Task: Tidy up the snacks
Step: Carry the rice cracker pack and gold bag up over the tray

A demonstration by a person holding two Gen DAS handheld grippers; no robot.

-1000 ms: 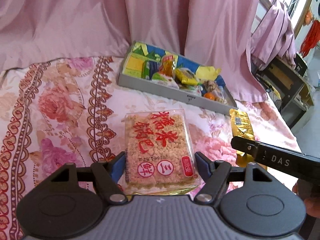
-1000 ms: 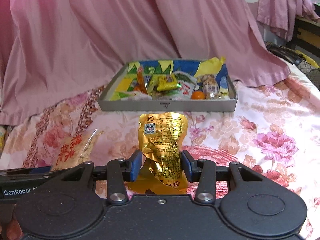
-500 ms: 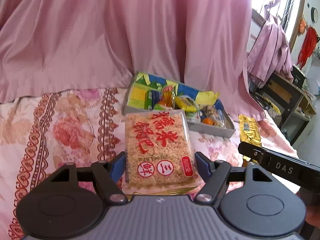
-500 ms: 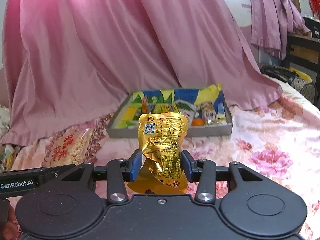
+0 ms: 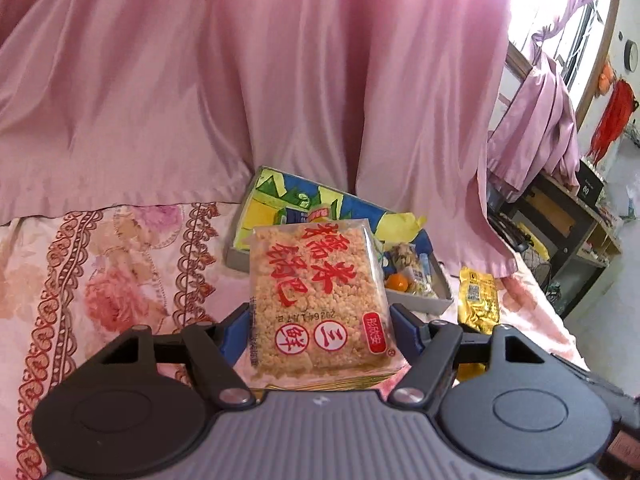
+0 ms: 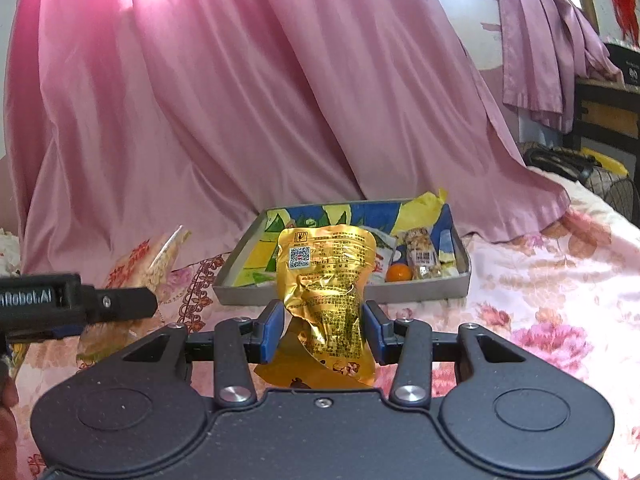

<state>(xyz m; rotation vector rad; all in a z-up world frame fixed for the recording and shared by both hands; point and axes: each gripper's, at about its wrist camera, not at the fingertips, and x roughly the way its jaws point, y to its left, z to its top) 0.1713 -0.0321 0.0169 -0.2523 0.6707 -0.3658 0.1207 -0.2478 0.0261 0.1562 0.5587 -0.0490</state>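
My left gripper (image 5: pixel 318 330) is shut on a clear pack of rice crackers (image 5: pixel 318 292) with red characters, lifted above the floral bedspread. My right gripper (image 6: pixel 324 328) is shut on a crumpled gold foil pouch (image 6: pixel 326 276), also off the bed. Beyond both stands a grey snack tray (image 6: pixel 424 290) with a blue and yellow lining, holding several small packets and an orange (image 6: pixel 398 273). The tray (image 5: pixel 420 304) is partly hidden behind the cracker pack in the left wrist view. There the gold pouch (image 5: pixel 478 294) shows at the right; the cracker pack (image 6: pixel 160 264) shows at the left of the right wrist view.
A pink curtain (image 6: pixel 240 100) hangs down behind the tray. The floral bedspread (image 6: pixel 552 292) runs right of the tray. A dark shelf unit (image 5: pixel 560 236) and a fan (image 6: pixel 616 196) stand off the bed's right side.
Both grippers have risen with their packs and tilted up, so more curtain shows. The tray now sits lower in both views and is partly covered by the held packs.
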